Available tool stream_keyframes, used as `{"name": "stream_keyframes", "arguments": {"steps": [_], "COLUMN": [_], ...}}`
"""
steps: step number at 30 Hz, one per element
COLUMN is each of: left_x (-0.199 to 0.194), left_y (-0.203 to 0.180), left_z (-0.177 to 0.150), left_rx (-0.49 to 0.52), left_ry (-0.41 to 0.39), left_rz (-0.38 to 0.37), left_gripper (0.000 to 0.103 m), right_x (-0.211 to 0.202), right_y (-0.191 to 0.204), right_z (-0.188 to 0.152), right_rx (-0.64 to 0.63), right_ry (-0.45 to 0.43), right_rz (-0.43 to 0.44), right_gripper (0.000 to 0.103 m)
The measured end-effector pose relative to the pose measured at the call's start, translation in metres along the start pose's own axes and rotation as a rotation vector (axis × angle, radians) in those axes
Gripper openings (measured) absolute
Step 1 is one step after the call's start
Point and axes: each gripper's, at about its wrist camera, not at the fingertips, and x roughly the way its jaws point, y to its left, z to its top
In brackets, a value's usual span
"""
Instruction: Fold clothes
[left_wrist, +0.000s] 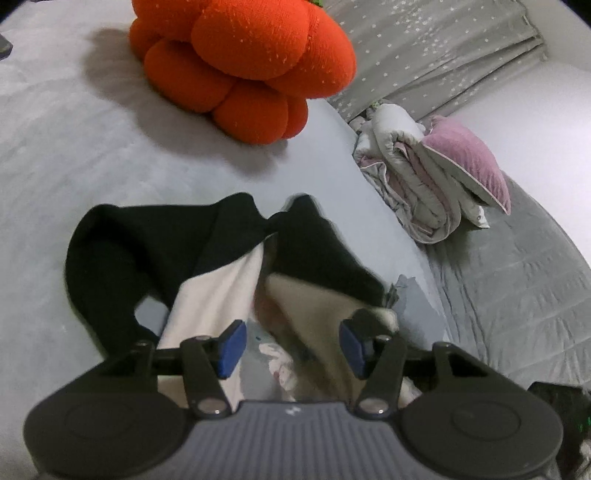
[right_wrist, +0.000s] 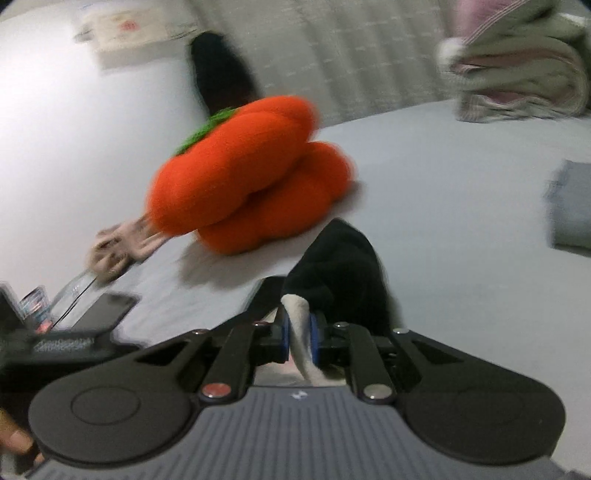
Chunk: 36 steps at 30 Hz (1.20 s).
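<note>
Across the pale grey bed (left_wrist: 55, 155), near an orange plush pumpkin (left_wrist: 243, 62), lies the black-and-white garment (left_wrist: 155, 251), loosely bunched with one side raised. At its near edge the right tool (right_wrist: 300, 330) is clamped on a white fold of cloth, while the left tool (left_wrist: 291, 341) hangs over it with jaws apart, gripping nothing. Pulled from one corner only, the garment may drag and crumple, or that thin fold may slip free
</note>
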Motion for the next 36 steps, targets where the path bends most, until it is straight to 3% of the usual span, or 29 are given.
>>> {"name": "stream_keyframes", "arguments": {"steps": [3, 8, 11, 12, 16, 18, 20, 21, 22, 25, 29, 33, 36], "left_x": [-0.006, -0.001, 0.008, 0.011, 0.016, 0.017, 0.017, 0.016, 0.015, 0.010, 0.007, 0.007, 0.007], "left_y": [0.003, 0.009, 0.007, 0.006, 0.005, 0.005, 0.005, 0.006, 0.006, 0.007, 0.004, 0.002, 0.001], "left_z": [0.004, 0.007, 0.005, 0.005, 0.005, 0.005, 0.005, 0.005, 0.005, 0.003, 0.001, -0.001, -0.001], "left_rx": [-0.006, -0.037, -0.009, 0.004, 0.050, 0.066, 0.075, 0.072, 0.069, 0.060, 0.070, 0.078, 0.078], "left_ry": [-0.034, -0.014, 0.013, 0.023, 0.049, 0.053, 0.054, 0.053, 0.051, 0.044, 0.034, 0.033, 0.033], "left_rz": [0.015, 0.023, 0.065, 0.084, 0.124, 0.142, 0.155, 0.157, 0.159, 0.158, 0.152, 0.154, 0.155], "left_gripper": [0.052, 0.045, 0.036, 0.026, 0.020, 0.020, 0.020, 0.021, 0.021, 0.021, 0.022, 0.022, 0.022], "right_x": [0.008, 0.024, 0.031, 0.032, 0.027, 0.018, 0.005, -0.002, -0.008, -0.020, -0.022, -0.015, -0.011], "right_y": [0.024, 0.034, 0.034, 0.035, 0.032, 0.024, 0.012, 0.004, -0.004, -0.032, -0.071, -0.093, -0.093], "right_z": [-0.009, -0.028, -0.036, -0.036, -0.026, -0.018, -0.008, -0.002, 0.004, 0.011, 0.002, -0.017, -0.021], "right_rx": [-0.073, -0.131, -0.150, -0.155, -0.126, -0.077, -0.035, -0.005, 0.028, 0.188, 0.448, 0.673, 0.740], "right_ry": [0.045, 0.136, 0.170, 0.175, 0.221, 0.237, 0.211, 0.184, 0.157, 0.127, 0.174, 0.224, 0.220], "right_rz": [0.025, 0.048, 0.048, 0.047, 0.069, 0.097, 0.088, 0.072, 0.057, 0.012, -0.035, 0.029, 0.061], "right_gripper": [0.014, 0.014, 0.014, 0.015, 0.019, 0.021, 0.039, 0.054, 0.057, 0.057, 0.057, 0.048, 0.048]}}
